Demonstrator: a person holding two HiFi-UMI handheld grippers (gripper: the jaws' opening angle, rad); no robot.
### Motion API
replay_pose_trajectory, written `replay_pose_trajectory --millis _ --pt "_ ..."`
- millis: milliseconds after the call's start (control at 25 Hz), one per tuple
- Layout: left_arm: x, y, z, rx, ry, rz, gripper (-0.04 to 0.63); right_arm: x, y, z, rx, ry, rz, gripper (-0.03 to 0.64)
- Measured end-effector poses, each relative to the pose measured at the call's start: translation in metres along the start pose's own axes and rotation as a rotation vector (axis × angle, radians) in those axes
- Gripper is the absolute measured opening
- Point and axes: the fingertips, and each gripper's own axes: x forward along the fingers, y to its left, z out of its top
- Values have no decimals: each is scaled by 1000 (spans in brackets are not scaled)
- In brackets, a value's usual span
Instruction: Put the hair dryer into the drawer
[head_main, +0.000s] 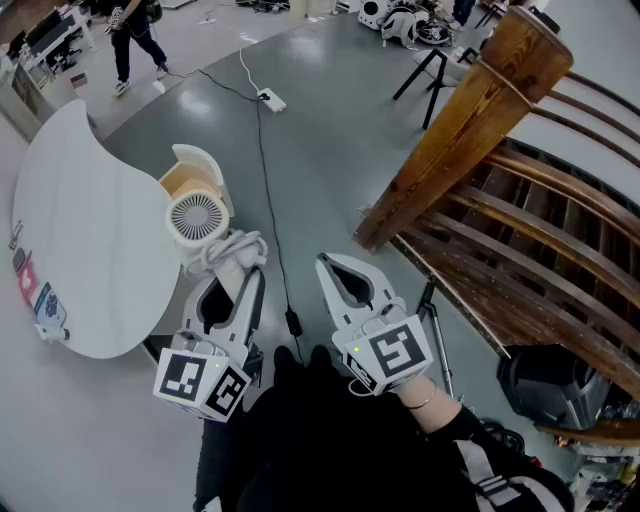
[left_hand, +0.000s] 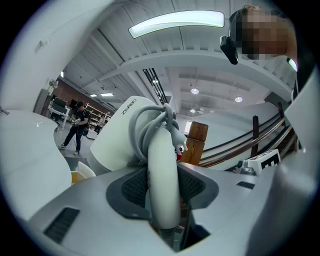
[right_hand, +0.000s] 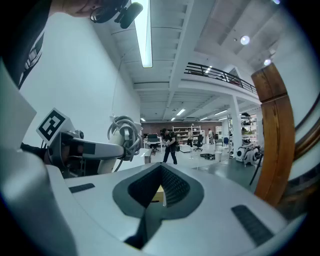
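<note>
The left claw (head_main: 252, 272) pinches the white hair dryer (head_main: 197, 215) by its handle beside the bench (head_main: 80, 220); the right claw (head_main: 326, 262) is pressed together, empty.

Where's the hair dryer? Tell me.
Head view, left of centre: the hair dryer sits clamped by its handle in the left gripper, beside the white table.

Hair dryer (head_main: 198, 215), head view: most of the handle is hidden under the wrapped cord (head_main: 232, 248) and the left gripper (head_main: 236, 280) clamped on it. In the left gripper view the handle's lower end vanishes between the jaws. The cord covers part of the barrel, and the print there is too skewed to read.

White table (head_main: 80, 200): stickers (head_main: 30, 285) at the rim are too small to read.

Wooden staircase (head_main: 520, 230): cut off by the right edge.

Distant person (head_main: 135, 40): upper body cut off by the top edge.

Right gripper (right_hand: 161, 172): jaws together, with a pale yellow patch beyond them that can't be identified.
</note>
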Motion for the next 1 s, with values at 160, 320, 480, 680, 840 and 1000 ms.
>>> replay_pose_trajectory --millis 160,320,480,680,840,1000 --pt "3 2 0 -1 1 0 167 5 -2 0 -4 -1 -9 2" --pt "4 7 -6 -13 15 3 166 3 -8 -8 9 14 -37 2" --pt "2 17 -10 -23 30 9 167 8 -9 -13 13 35 -57 2" --pt "-5 25 -8 -20 38 6 166 15 -2 -17 23 49 -68 2" --pt "-10 30 -5 -18 35 -7 167 17 4 -22 38 63 -87 2" --pt "-16 38 -3 -7 29 -26 167 20 10 -26 43 75 -120 2"
